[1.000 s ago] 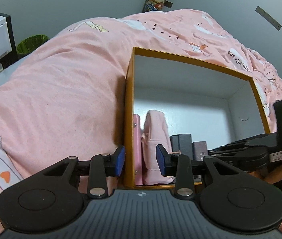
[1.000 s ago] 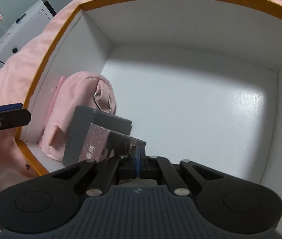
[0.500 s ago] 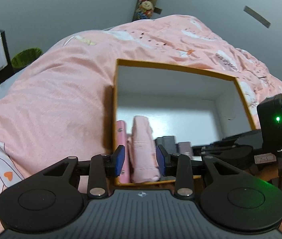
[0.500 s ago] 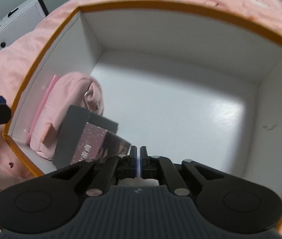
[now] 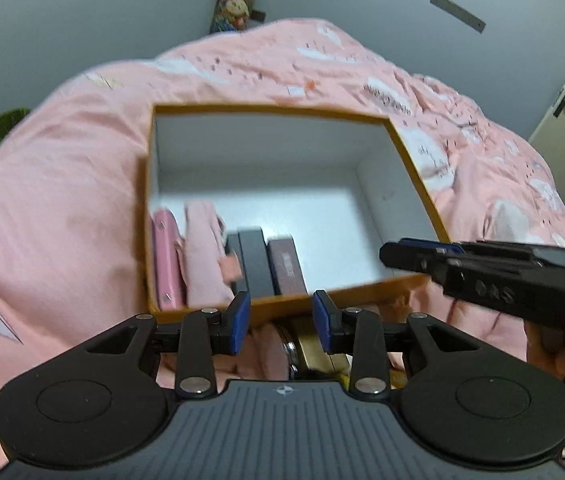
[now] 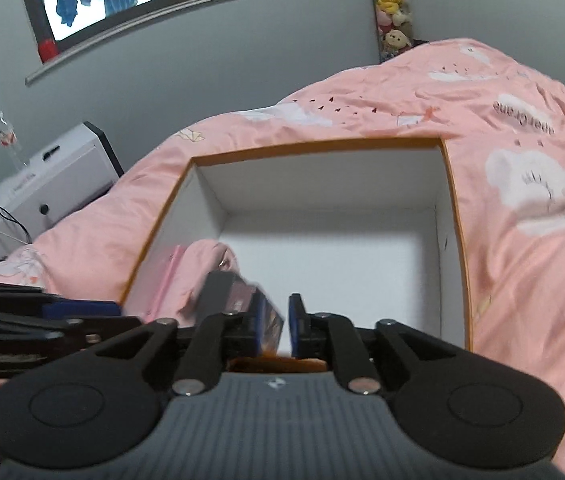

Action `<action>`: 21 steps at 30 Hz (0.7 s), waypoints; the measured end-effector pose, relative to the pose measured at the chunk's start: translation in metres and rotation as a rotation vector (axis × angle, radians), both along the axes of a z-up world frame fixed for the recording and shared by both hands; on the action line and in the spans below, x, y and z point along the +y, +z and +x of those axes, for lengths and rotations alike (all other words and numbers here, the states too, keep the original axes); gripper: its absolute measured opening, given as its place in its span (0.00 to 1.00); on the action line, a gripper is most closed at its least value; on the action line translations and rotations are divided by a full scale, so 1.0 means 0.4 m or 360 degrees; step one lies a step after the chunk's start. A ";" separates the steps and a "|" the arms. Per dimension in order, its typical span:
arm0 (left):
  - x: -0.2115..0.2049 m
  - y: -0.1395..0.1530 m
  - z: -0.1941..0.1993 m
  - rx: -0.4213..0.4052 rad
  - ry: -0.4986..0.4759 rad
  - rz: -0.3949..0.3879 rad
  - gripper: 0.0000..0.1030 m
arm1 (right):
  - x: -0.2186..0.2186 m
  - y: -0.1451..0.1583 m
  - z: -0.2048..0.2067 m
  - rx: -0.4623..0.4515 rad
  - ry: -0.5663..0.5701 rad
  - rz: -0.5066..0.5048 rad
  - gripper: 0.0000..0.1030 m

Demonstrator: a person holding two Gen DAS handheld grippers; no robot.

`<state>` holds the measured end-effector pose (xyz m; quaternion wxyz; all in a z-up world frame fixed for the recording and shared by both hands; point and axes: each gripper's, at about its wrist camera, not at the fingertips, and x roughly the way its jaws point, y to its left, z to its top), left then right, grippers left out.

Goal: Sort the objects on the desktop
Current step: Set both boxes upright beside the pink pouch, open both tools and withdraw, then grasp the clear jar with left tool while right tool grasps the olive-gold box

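Note:
An orange-rimmed box with a white inside (image 5: 414,168) (image 6: 456,216) lies on a pink quilt. At its near left stand a pink flat case (image 5: 166,256), a pink pouch (image 5: 204,252) (image 6: 198,276), a black box (image 5: 256,264) and a dark patterned box (image 5: 288,268) (image 6: 242,300). My left gripper (image 5: 281,322) is open and empty just in front of the box's near rim. My right gripper (image 6: 274,328) is open and empty above the near rim; it also shows in the left wrist view (image 5: 422,254).
The pink quilt (image 5: 54,184) surrounds the box. Under my left gripper, in front of the box, lie a round metal-rimmed object (image 5: 288,350) and a yellowish item (image 5: 314,350). A white cabinet (image 6: 42,184) stands at far left, a grey wall behind.
Both grippers have pulled back and up from the box. My right gripper was shut inside the box and has opened; the dark patterned box stays in the box.

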<state>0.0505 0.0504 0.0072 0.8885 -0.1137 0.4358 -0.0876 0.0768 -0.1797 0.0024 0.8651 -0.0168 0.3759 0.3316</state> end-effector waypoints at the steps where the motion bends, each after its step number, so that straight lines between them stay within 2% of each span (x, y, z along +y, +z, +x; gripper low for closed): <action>1: -0.007 -0.011 0.004 0.0027 -0.0021 -0.0013 0.38 | -0.006 -0.008 -0.014 0.0021 -0.0002 0.0010 0.26; 5: -0.026 -0.068 0.022 0.0123 -0.0025 -0.0072 0.38 | 0.008 -0.081 -0.036 0.0135 -0.0014 -0.0034 0.29; 9: -0.039 -0.131 0.034 0.0189 0.0022 -0.0068 0.38 | 0.007 -0.147 -0.025 0.0249 -0.0091 -0.0063 0.35; 14: -0.037 -0.182 0.055 0.0233 0.0098 -0.0132 0.44 | -0.003 -0.195 -0.017 0.0326 -0.0139 -0.0061 0.39; 21: -0.045 -0.221 0.070 0.0277 0.0118 -0.0174 0.44 | -0.022 -0.229 -0.015 0.0369 -0.0185 -0.0024 0.40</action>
